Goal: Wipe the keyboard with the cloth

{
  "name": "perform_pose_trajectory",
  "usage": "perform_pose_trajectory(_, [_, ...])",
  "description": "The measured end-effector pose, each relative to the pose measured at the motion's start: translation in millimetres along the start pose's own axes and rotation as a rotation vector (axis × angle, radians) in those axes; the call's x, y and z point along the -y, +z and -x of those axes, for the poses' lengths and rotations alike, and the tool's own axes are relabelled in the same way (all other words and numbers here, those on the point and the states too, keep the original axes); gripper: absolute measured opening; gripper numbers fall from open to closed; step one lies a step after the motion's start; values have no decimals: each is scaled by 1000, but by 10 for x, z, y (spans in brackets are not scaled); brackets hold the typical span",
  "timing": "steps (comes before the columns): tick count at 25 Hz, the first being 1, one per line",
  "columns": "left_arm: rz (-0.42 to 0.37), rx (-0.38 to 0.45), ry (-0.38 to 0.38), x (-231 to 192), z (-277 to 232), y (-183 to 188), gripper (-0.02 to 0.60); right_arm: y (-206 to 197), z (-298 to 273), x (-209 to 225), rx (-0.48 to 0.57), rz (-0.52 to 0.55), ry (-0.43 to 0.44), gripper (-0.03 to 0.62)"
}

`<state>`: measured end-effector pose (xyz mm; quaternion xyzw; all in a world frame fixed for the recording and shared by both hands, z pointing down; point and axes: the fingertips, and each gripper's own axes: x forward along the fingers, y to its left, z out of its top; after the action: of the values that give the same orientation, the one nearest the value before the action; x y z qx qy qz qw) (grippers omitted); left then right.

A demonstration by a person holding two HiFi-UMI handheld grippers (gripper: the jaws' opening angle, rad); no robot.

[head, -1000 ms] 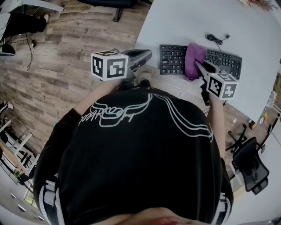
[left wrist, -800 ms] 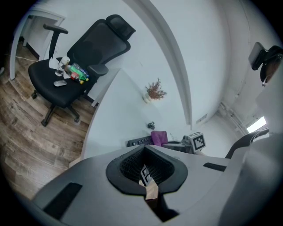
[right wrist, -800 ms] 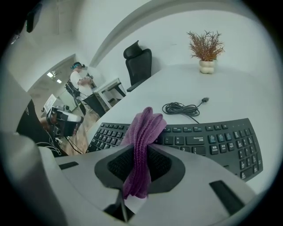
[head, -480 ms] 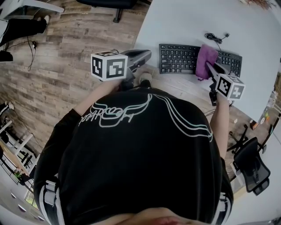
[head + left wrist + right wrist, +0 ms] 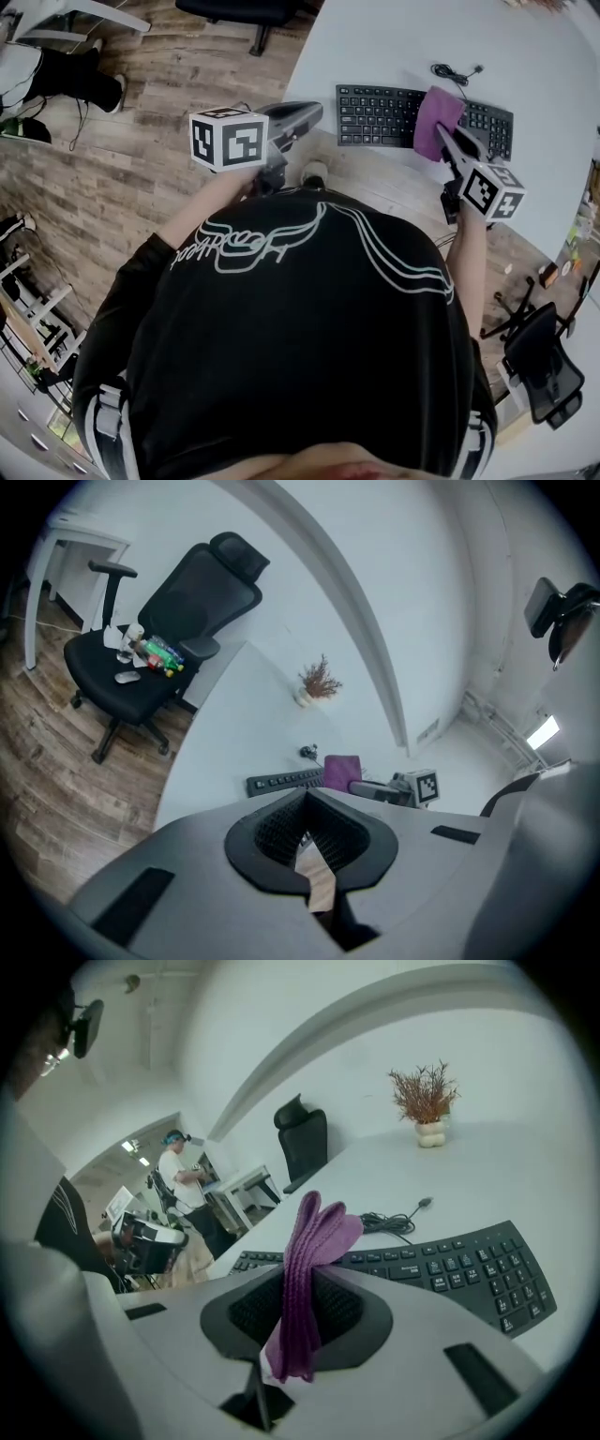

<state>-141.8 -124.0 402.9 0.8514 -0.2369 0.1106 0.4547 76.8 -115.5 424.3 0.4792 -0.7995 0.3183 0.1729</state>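
Two grippers: left gripper [image 5: 314, 113] closed, empty, left of the keyboard [image 5: 380, 116]; right gripper [image 5: 295, 1335] clamps the cloth [image 5: 437, 120].
Cloth: purple, over keyboard's right half.
Surface: white table [image 5: 394, 42] under keyboard.
Room: wood floor [image 5: 141, 141] left of keyboard.

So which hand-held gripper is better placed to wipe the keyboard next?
The right hand-held gripper: its jaws are shut on the purple cloth over the keyboard. The left hand-held gripper holds nothing, off the keyboard.

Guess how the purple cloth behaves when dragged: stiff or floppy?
Likely floppy: the purple cloth folds into soft pleats where the right gripper pinches it. Probably light: its free end stands above the jaws without drooping. It should drape over the keyboard keys rather than shove them.
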Motion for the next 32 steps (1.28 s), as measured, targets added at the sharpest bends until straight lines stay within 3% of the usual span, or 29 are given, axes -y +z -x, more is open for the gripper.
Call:
perform_pose_trajectory(7, [-73,92,-58,950,192,-356,0,45,977,-780,211,62,162,61])
perform_pose_trajectory(12, [-149,151,-91,1464,359,-519,0,-39,1434,-1211,256,98,235,61])
perform_pose_trajectory(15, [-234,170,-110,1868,480,-781,0,-253,1777,-1426,270,95,267,60])
perform_pose_trajectory(18, [-333,178,-129,2377,559,-1265,0,-629,2278,-1597,298,106,279,60])
perform_pose_trajectory(22, [-407,176,-149,2832,619,-1734,0,-976,2760,-1724,328,99,277,61])
perform_pose_trajectory(32, [-482,143,-168,3398,673,-2316,0,-1497,3387,-1889,353,60,267,60])
